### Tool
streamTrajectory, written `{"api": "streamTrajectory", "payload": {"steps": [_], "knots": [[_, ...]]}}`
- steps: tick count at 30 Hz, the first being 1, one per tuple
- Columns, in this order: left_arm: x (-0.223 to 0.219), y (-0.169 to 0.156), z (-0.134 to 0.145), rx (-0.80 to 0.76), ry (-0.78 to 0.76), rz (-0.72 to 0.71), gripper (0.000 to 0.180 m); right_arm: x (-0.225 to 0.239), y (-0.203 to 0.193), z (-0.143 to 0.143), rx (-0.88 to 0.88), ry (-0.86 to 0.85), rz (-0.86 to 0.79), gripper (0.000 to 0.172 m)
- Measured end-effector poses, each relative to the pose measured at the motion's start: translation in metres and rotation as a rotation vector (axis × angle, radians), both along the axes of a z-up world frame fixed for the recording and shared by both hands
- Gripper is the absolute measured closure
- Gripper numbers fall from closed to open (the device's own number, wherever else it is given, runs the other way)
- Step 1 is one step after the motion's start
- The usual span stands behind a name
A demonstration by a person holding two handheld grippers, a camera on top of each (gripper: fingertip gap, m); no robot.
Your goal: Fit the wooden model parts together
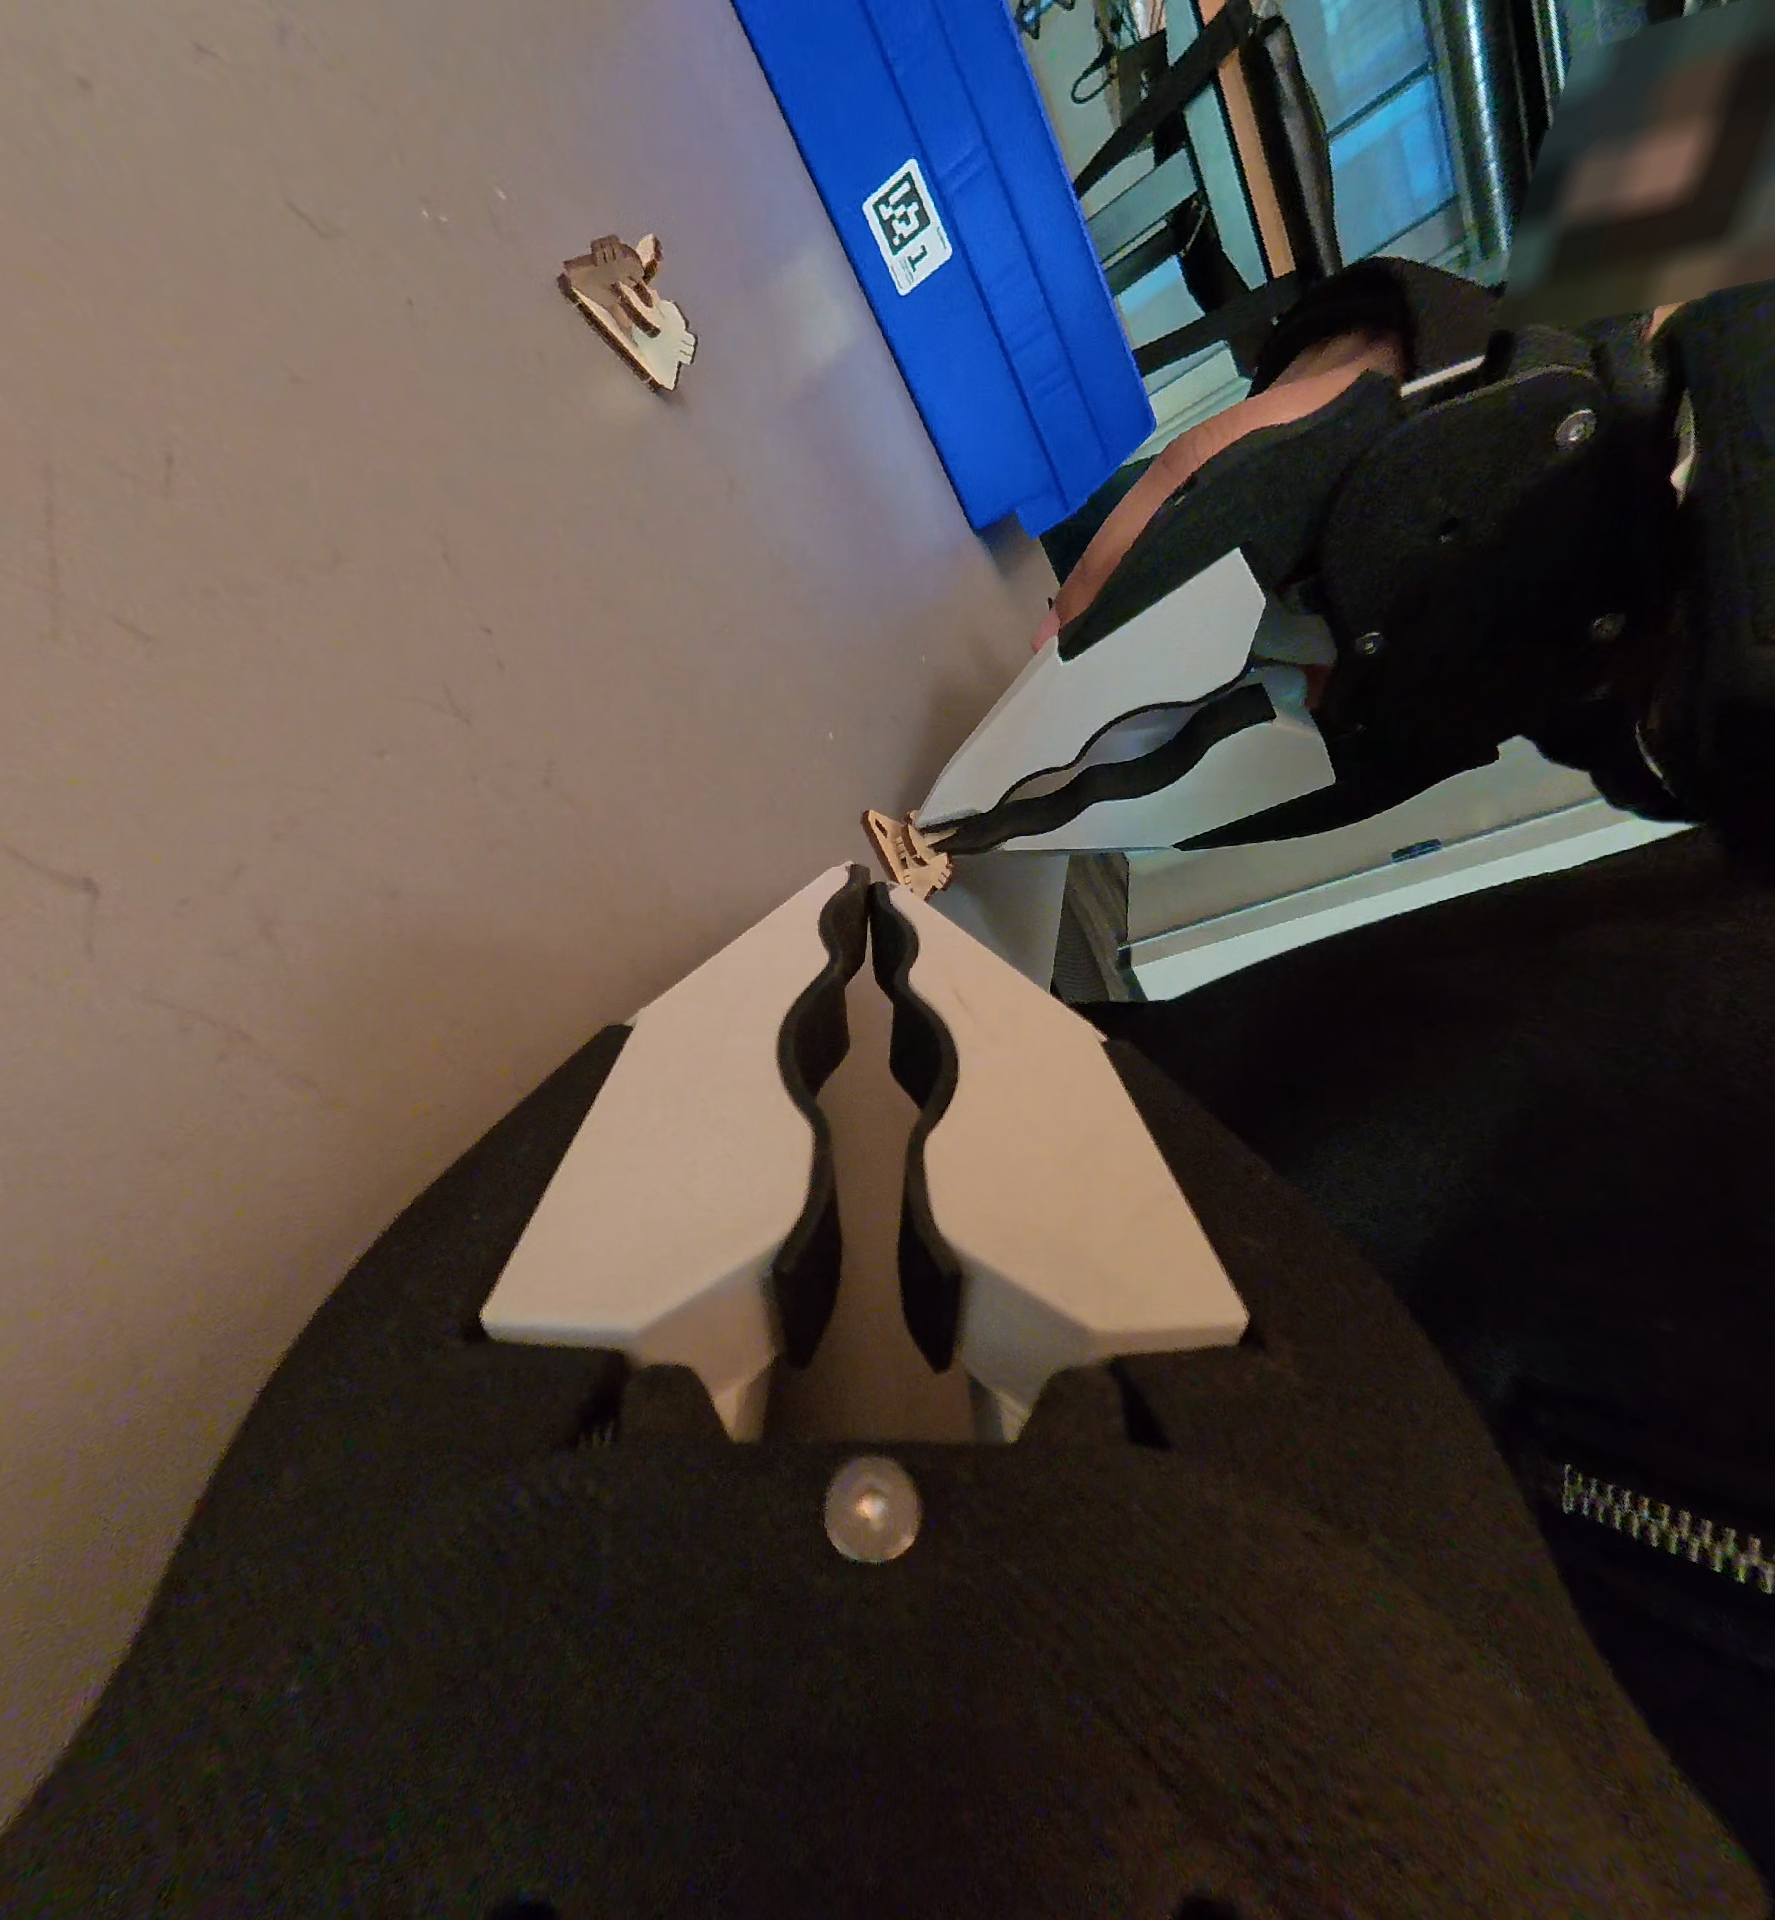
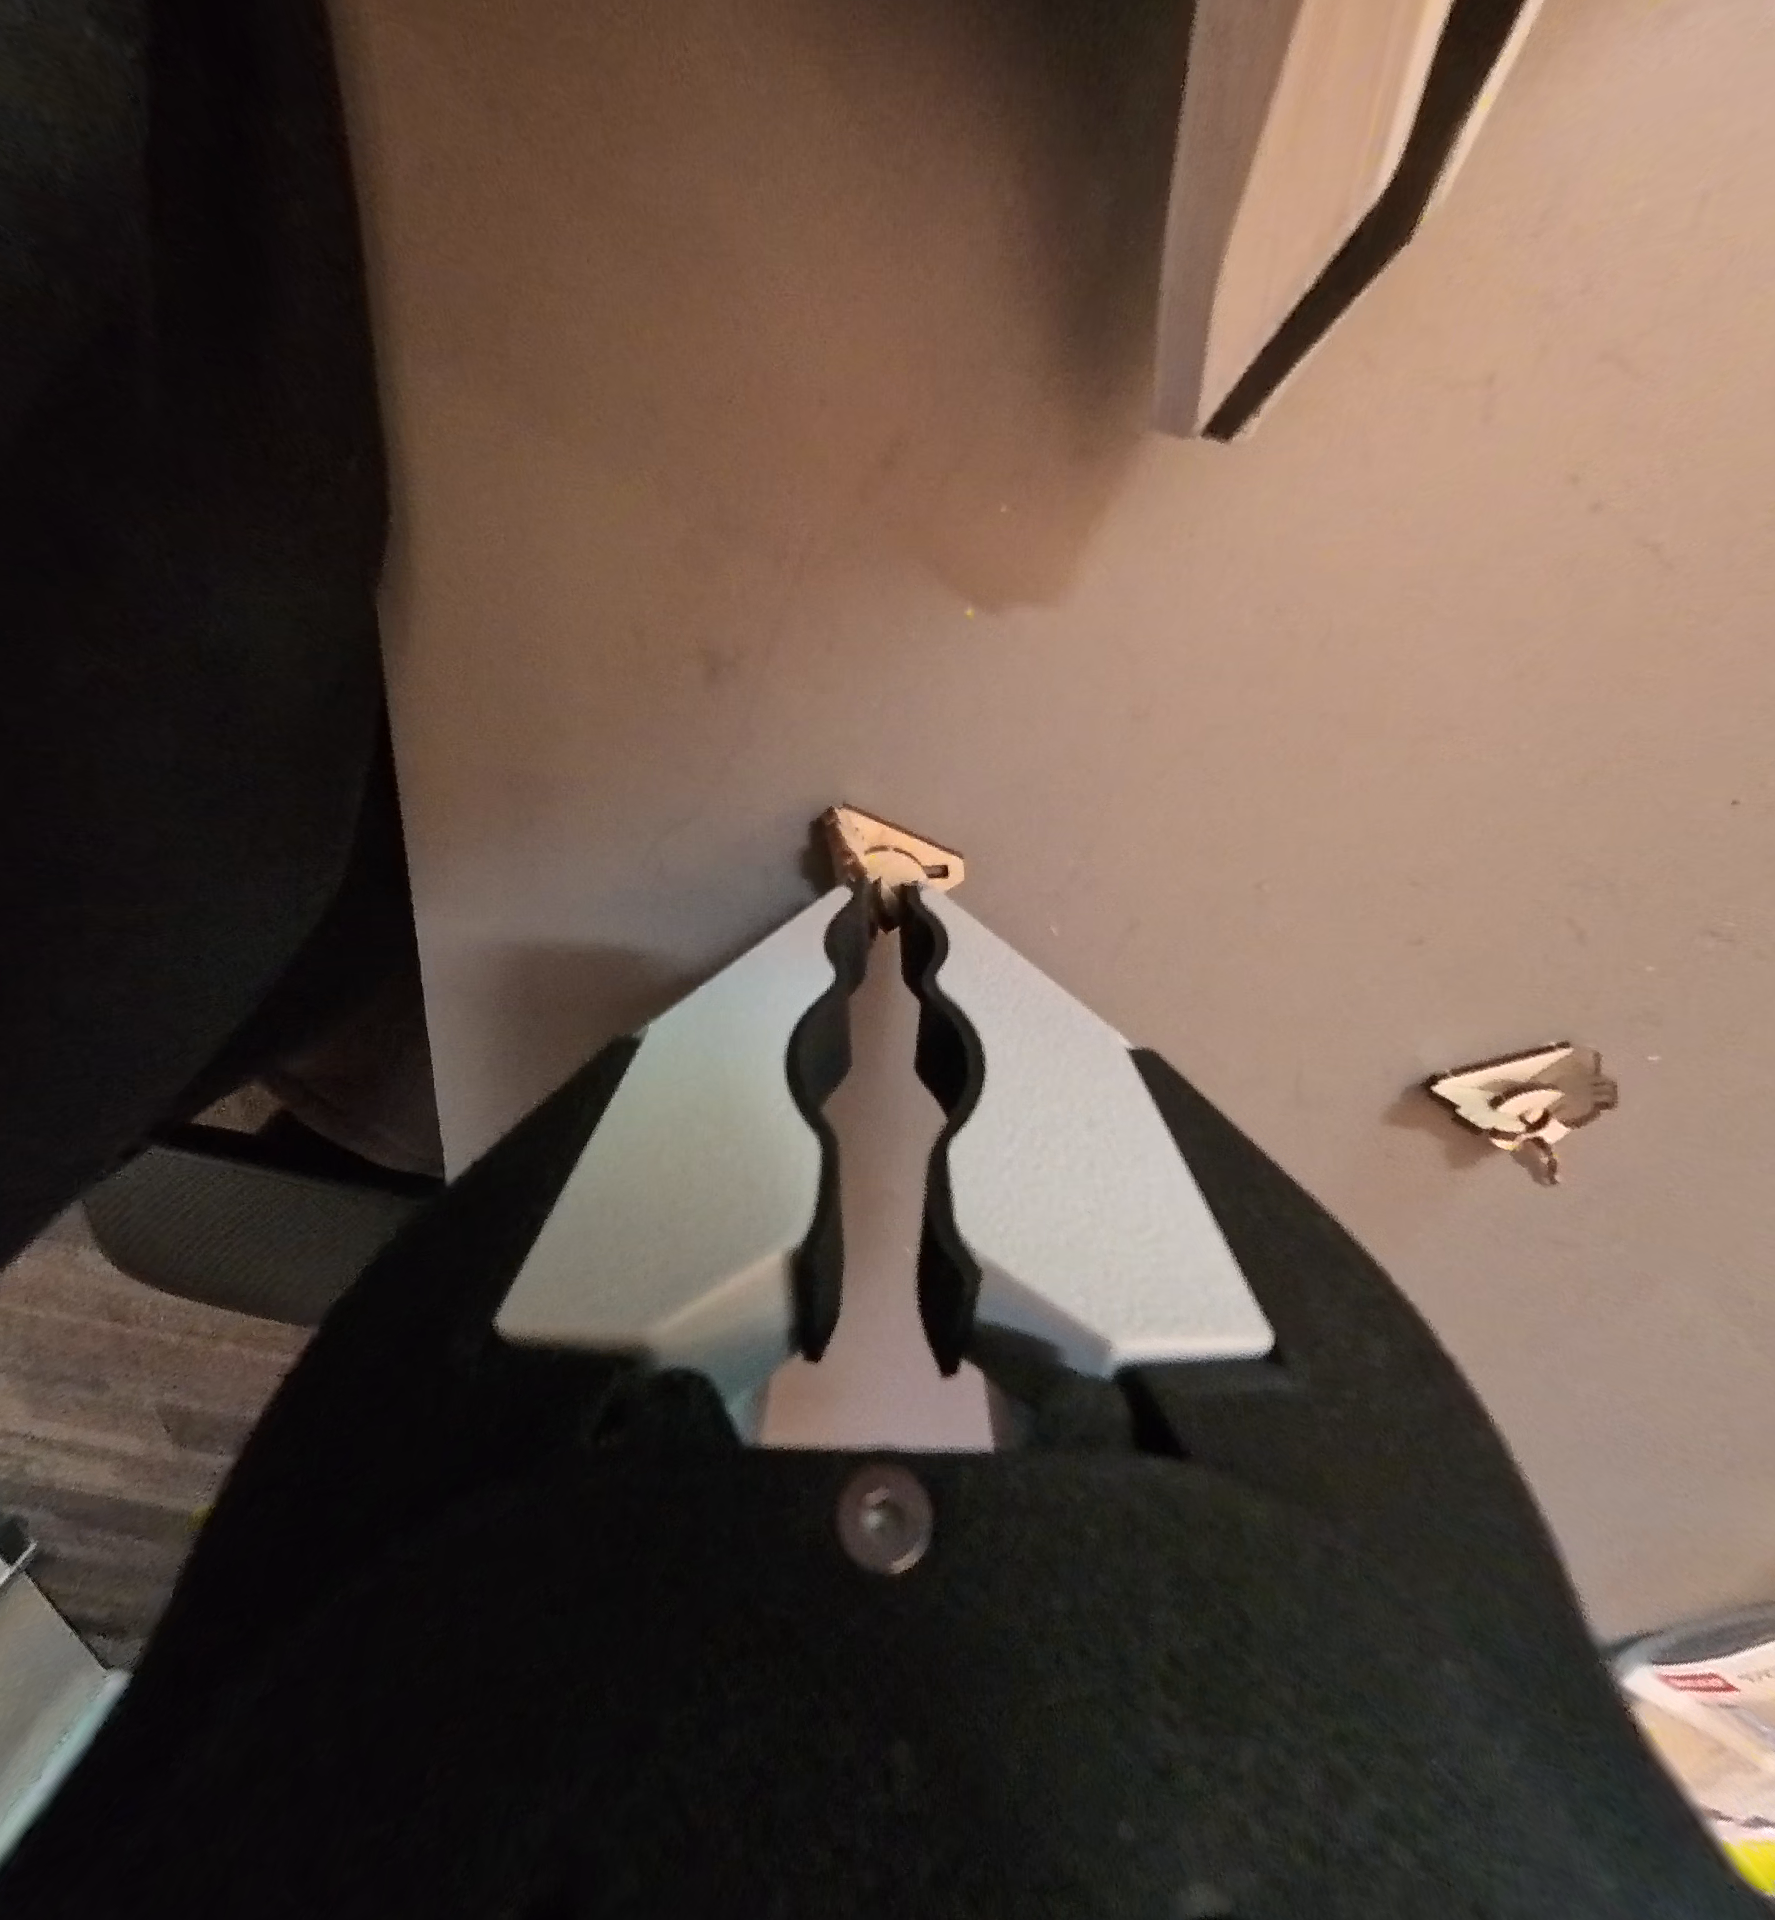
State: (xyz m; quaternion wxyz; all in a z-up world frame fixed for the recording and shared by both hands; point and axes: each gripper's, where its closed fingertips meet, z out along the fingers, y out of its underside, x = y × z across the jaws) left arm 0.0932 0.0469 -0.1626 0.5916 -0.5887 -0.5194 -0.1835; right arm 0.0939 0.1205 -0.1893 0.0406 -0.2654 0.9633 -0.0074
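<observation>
Right gripper (image 2: 885, 906) clamped on wooden piece (image 2: 888, 850)

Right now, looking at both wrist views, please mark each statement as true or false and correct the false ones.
1. The right gripper has its jaws closed on a small triangular laser-cut wooden piece. True.
2. The left gripper holds a wooden piece. False: its jaws are shut with nothing between the tips.
3. A second small wooden piece lies alone on the grey-brown table. True.
4. The blue plastic bin is red. False: it is blue, with a white square sticker on it.
5. The second piece lies inside the bin. False: it lies on the table, apart from the bin.
</observation>
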Motion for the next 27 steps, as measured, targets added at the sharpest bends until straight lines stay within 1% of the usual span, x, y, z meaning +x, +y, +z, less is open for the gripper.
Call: {"api": "streamTrajectory", "payload": {"steps": [8,11,17,22,24,25,27], "knots": [[0.0008,-0.0002,-0.0008,-0.001,-0.006,-0.002,0.180,0.0000,0.0001,-0.0006,0.022,-0.023,0.059,0.168],[0.0008,-0.0001,-0.0013,-0.003,-0.009,-0.003,0.180,0.0003,0.0003,-0.0008,0.024,-0.008,0.082,0.168],[0.0013,-0.0007,-0.0005,0.004,-0.009,-0.002,0.180,0.0003,0.0002,-0.0009,-0.013,-0.004,0.052,0.168],[0.0015,-0.0007,0.0003,0.015,-0.012,-0.006,0.180,-0.0002,-0.0003,-0.0005,-0.039,0.037,0.048,0.168],[0.0019,-0.0006,0.0004,0.015,-0.012,-0.009,0.180,0.0001,0.0002,-0.0002,-0.027,0.034,0.033,0.165],[0.0022,-0.0005,0.0002,0.012,-0.012,-0.009,0.180,0.0021,0.0012,0.0005,-0.016,0.015,0.018,0.158],[0.0026,-0.0006,-0.0002,0.008,-0.011,-0.009,0.180,0.0037,0.0001,0.0050,-0.016,-0.006,-0.002,0.156]]}}
